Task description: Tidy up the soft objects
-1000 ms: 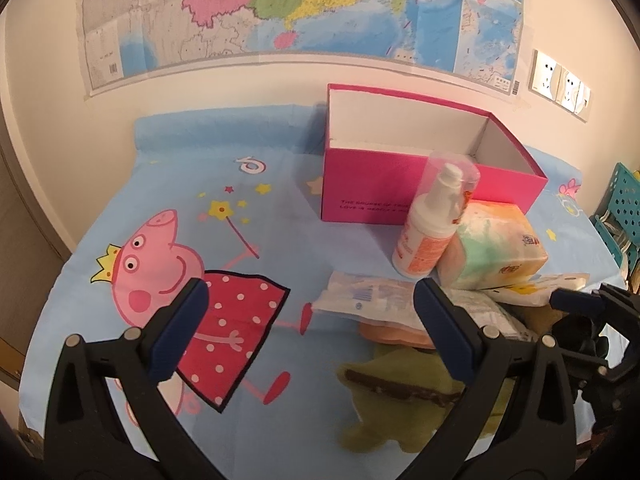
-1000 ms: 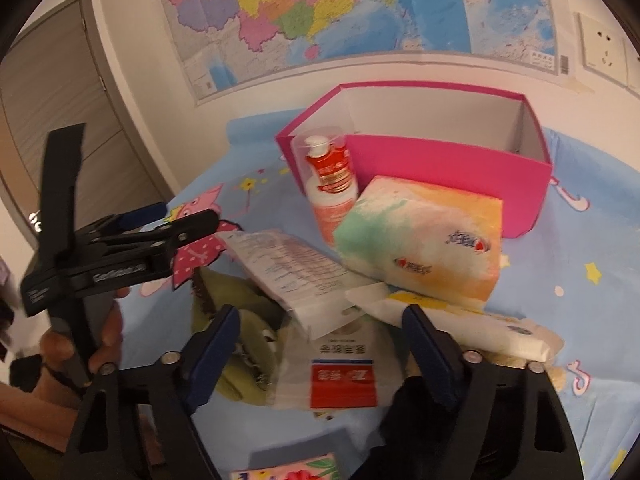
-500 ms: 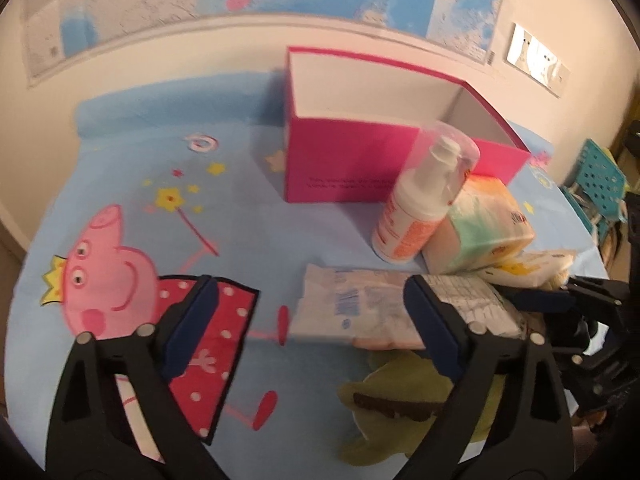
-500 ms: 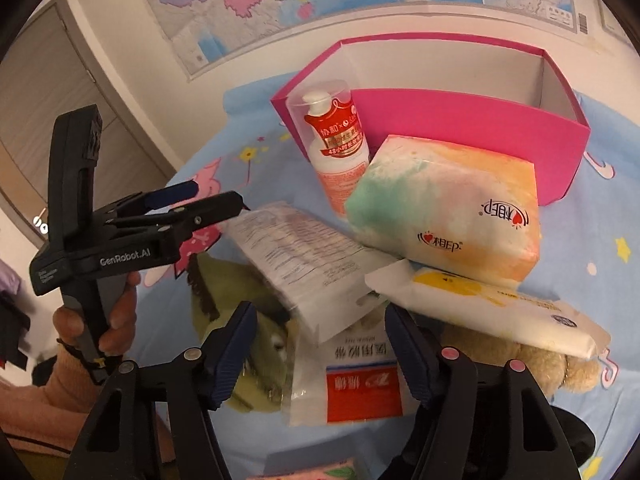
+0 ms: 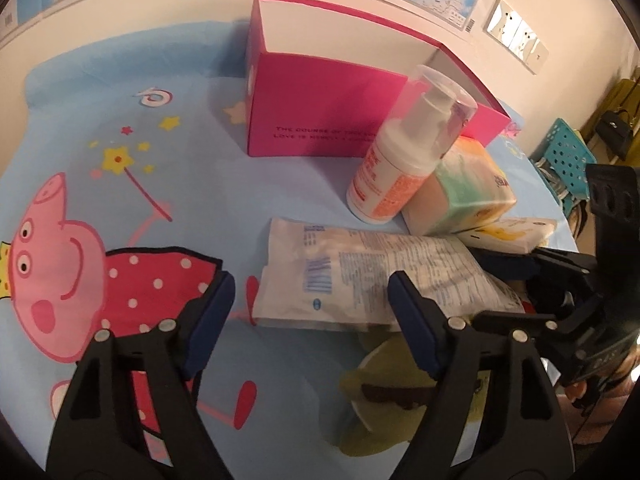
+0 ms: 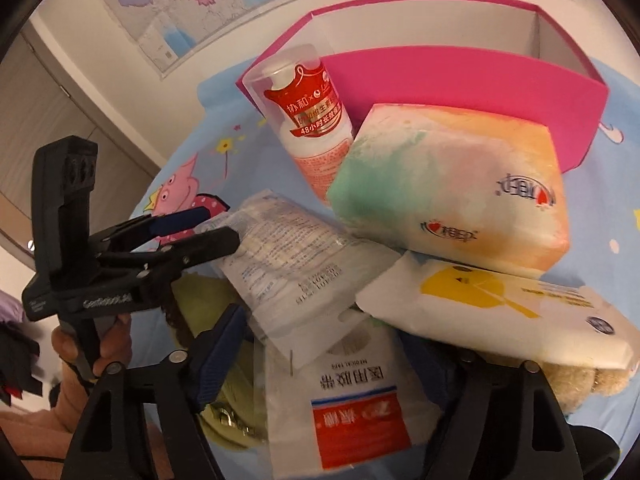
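Observation:
A pile lies on the blue cartoon sheet: a clear printed packet (image 5: 360, 276) on a green plush (image 5: 384, 400), a pastel tissue pack (image 6: 452, 188), a yellow-marked wipes pack (image 6: 500, 308) and a red-labelled tape bag (image 6: 360, 400). My left gripper (image 5: 312, 320) hangs over the clear packet's near-left end. Its jaws are closing and the pads do not press on it. My right gripper (image 6: 332, 360) straddles the tape bag with jaws opening; the wipes pack hides its right finger. The pink box (image 5: 320, 120) stands behind.
A capped lotion bottle (image 5: 400, 168) stands against the box's front. A tan plush (image 6: 580, 380) peeks from under the wipes pack. A hand (image 6: 92, 344) holds the left gripper (image 6: 212, 226). A teal stool (image 5: 568, 160) stands past the bed's right edge.
Both cameras have tipped down and come closer to the pile. The left jaws have narrowed. The right jaws narrowed, then spread again, and now sit over the tape bag.

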Demonstrator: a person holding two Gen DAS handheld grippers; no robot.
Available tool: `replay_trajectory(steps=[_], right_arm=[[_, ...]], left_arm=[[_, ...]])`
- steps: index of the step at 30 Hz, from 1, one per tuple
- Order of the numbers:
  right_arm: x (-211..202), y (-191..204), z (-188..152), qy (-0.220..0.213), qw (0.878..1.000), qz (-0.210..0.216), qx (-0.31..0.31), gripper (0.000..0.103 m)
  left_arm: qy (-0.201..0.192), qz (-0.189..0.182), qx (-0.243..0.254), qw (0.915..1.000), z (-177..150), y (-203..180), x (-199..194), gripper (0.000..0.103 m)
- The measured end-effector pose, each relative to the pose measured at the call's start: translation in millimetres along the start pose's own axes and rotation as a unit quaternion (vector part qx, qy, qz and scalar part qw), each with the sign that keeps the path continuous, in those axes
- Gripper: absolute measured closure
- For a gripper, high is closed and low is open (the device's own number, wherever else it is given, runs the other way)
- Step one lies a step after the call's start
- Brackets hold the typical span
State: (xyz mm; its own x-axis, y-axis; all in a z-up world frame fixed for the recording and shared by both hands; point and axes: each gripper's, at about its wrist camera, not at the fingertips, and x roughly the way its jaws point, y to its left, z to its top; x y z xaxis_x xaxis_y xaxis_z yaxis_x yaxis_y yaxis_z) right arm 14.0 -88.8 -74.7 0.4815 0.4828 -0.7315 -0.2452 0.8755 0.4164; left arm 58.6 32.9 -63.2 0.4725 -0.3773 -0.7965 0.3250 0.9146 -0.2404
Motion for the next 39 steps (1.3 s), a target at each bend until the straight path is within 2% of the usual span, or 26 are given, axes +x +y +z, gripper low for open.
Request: replay_trajectory(steps=[5,9,11,13,15,16,18,20,21,26,31,34,38,39], right_arm=[[2.4,-0.6,1.7,-0.012,1.000,0.015,0.009,0.019],[-8.6,0.3,-5.2,-0.039,0.998,0.037,0.015,0.021],[-13.7,2.3,-7.8,-0.051,0.998,0.044,0.012,0.026],[-14.7,5.8,-7.5,-0.058,0.997,0.046,0.010,0.038],[-13.4,8.5,-9.5,-0.060,0.997,0.043,0.013,0.043],[-13.7,9.3,-9.9,-0.061,0.997,0.040,0.014,0.049],[-18.4,11.4,-11.4,-0.064,0.997,0.049,0.009,0.051],[-24.6,3.5,-15.1,-0.058,0.997,0.056,-0.001,0.051],[-22.9,4.3,-14.7,-0.056,0.997,0.045,0.004,0.051],[-15.4,-19.9,-12.7,-0.028,0.997,0.039,0.054,0.049],[-5.3,-9.9,-9.7,-0.013,0.999,0.020,0.049,0.029],[2.0,-4.3,-7.3,-0.007,0.999,0.015,0.044,0.021],[-4.0,-7.1,-10.3,-0.019,0.999,0.022,0.043,0.021],[-4.3,-5.1,-10.9,-0.026,0.998,0.024,0.042,0.026]], left_arm=[[0.016,-0.032,0.001,0.9994,1.1,3.4,0.5,0.039],[0.017,-0.045,0.008,0.9988,0.5,2.5,-2.1,0.041],[0.018,-0.050,0.010,0.9985,-2.4,3.4,-4.9,0.042],[0.013,-0.048,0.015,0.9987,-5.3,3.2,-9.3,0.042],[0.009,-0.051,0.017,0.9985,-8.1,1.7,-13.1,0.042],[0.008,-0.051,0.017,0.9985,-9.8,1.3,-15.4,0.042],[0.005,-0.054,0.018,0.9984,-14.0,1.0,-20.3,0.042],[-0.001,-0.059,0.020,0.9981,-17.8,1.8,-25.8,0.042],[-0.002,-0.060,0.019,0.9980,-18.1,2.8,-26.6,0.042],[0.006,-0.059,0.008,0.9982,-14.6,10.1,-21.4,0.042],[0.017,-0.054,0.013,0.9983,-8.9,15.5,-14.4,0.040],[0.040,-0.079,0.004,0.9961,-5.9,21.9,-3.8,0.033],[0.049,-0.096,-0.003,0.9942,-4.0,26.0,4.5,0.034],[0.049,-0.104,-0.005,0.9933,-3.8,26.5,5.7,0.036]])
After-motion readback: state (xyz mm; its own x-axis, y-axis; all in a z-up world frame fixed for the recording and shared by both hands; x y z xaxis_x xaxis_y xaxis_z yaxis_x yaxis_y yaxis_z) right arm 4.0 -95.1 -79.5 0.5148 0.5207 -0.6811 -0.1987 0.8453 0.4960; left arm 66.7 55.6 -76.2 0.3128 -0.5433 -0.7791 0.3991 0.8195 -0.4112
